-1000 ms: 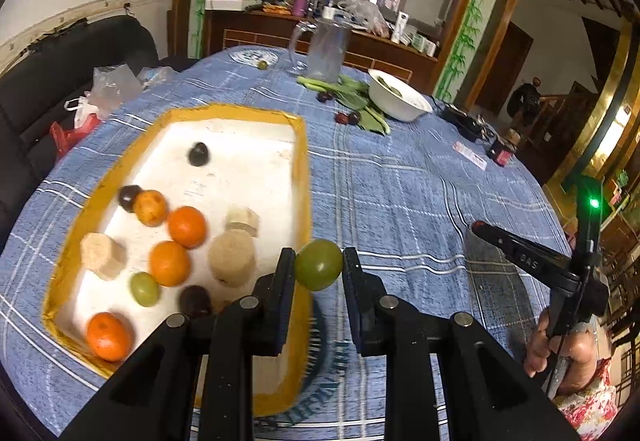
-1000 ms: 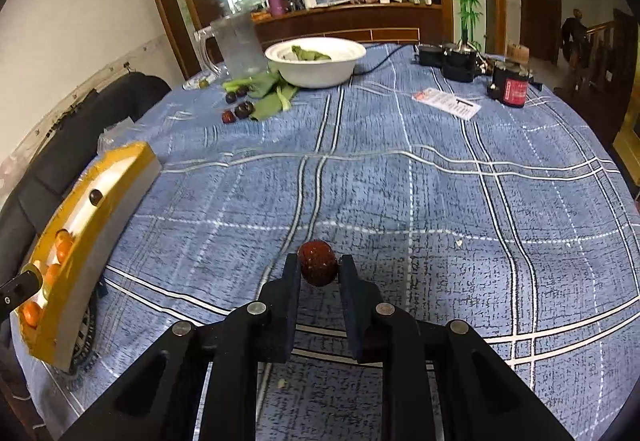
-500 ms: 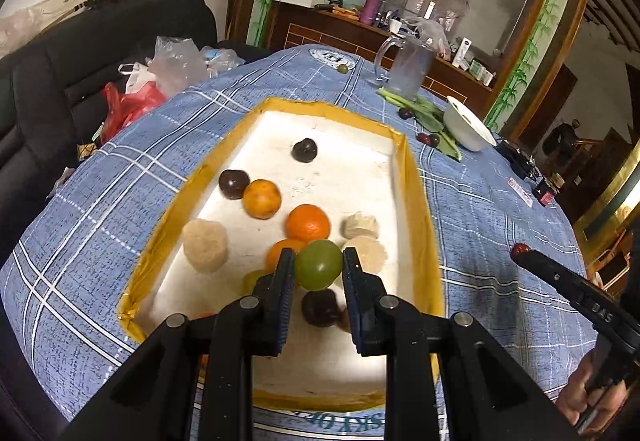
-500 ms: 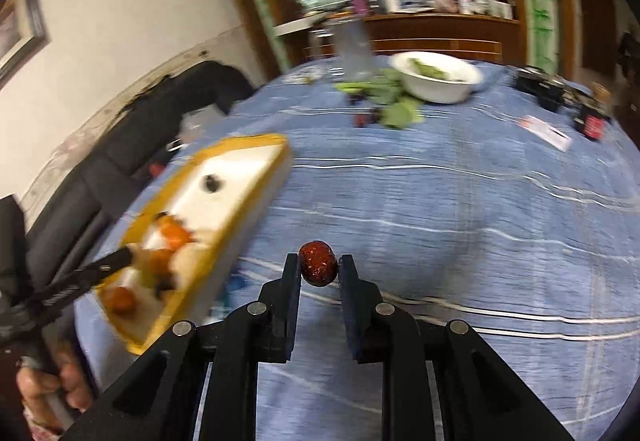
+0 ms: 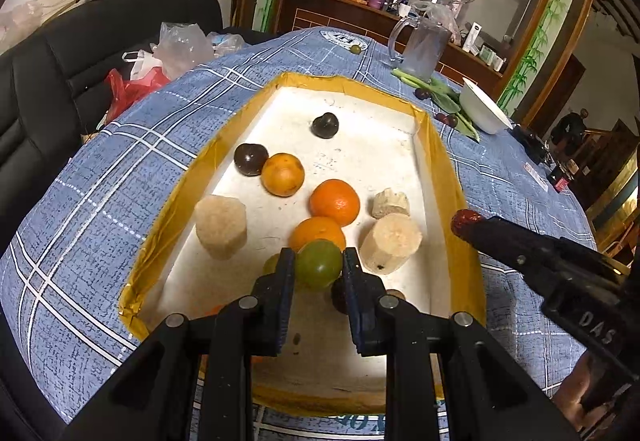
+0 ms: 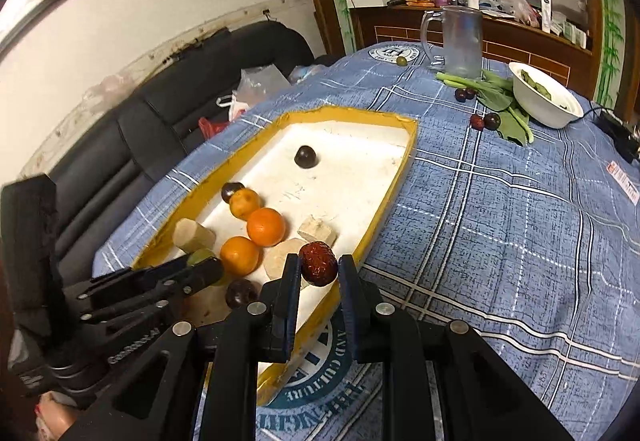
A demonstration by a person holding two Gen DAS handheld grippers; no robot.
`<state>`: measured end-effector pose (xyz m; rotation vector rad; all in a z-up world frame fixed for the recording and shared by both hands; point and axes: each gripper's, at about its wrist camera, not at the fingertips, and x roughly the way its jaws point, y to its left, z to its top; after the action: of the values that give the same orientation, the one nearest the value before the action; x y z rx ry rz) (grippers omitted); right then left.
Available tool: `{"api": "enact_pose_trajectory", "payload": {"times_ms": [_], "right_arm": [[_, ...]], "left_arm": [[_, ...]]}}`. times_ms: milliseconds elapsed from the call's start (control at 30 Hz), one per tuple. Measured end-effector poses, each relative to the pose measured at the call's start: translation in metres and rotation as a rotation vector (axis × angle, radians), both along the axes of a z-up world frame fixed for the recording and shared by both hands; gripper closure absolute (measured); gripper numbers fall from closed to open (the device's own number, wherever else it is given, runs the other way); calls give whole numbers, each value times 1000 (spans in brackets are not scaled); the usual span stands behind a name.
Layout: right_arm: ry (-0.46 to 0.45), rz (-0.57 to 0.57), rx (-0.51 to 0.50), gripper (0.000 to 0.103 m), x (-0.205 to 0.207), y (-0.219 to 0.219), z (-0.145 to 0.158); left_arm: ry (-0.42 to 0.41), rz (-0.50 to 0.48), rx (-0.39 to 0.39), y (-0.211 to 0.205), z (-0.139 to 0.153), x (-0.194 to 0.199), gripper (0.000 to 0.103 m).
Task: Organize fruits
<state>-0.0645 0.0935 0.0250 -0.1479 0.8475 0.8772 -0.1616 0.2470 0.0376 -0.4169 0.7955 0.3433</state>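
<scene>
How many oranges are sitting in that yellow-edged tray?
3 clearly: one beside a dark fruit, one mid-tray, one just behind the held green fruit. Another may hide behind the left hand-held gripper.

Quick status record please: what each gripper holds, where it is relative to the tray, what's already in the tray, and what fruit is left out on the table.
left gripper: shut on a round green fruit, over the near end of the tray
right gripper: shut on a wrinkled dark red date, at the tray's right rim
tray: yellow-rimmed white foam tray on the blue checked tablecloth
tray contents: oranges, dark plums, pale cut chunks
loose fruit: dark fruits near the leafy greens, beside the white bowl
</scene>
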Motion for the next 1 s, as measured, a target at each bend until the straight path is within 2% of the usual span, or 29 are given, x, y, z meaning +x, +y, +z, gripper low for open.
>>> {"api": "enact_pose_trajectory", "payload": {"times_ms": [33, 100, 133, 167, 233, 367, 533, 600, 733, 833, 1000], "right_arm": [[-8, -2, -12, 81, -1, 2, -2], [-19, -2, -22, 81, -2, 5, -5], [-24, -2, -22, 81, -3, 5, -5], [-27, -2, -25, 81, -3, 6, -5], [-31, -2, -29, 80, -5, 7, -6], [-33, -10, -23, 65, -4, 6, -6], [-47, -43, 5, 55, -8, -10, -1], [-64, -72, 14, 47, -11, -19, 3], [-106, -150, 13, 42, -17, -42, 7], [-115, -187, 7, 37, -21, -54, 6], [-106, -215, -2, 36, -27, -68, -1]], "left_arm": [[3, 3, 1, 1, 0, 0, 79], [3, 8, 1, 3, -1, -1, 65], [-2, 12, -2, 4, -1, -2, 49], [-8, 16, -6, 4, 0, -3, 40], [-17, 20, -7, 5, 2, -4, 38], [-13, 20, -3, 3, 3, -4, 35], [-17, 27, 24, -1, 8, -6, 31], [-21, 33, 77, -8, 13, -8, 29], [-17, 54, 230, -28, 23, -8, 20], [-18, 56, 308, -42, 29, -8, 17], [-13, 24, 336, -55, 32, -8, 15]]}}
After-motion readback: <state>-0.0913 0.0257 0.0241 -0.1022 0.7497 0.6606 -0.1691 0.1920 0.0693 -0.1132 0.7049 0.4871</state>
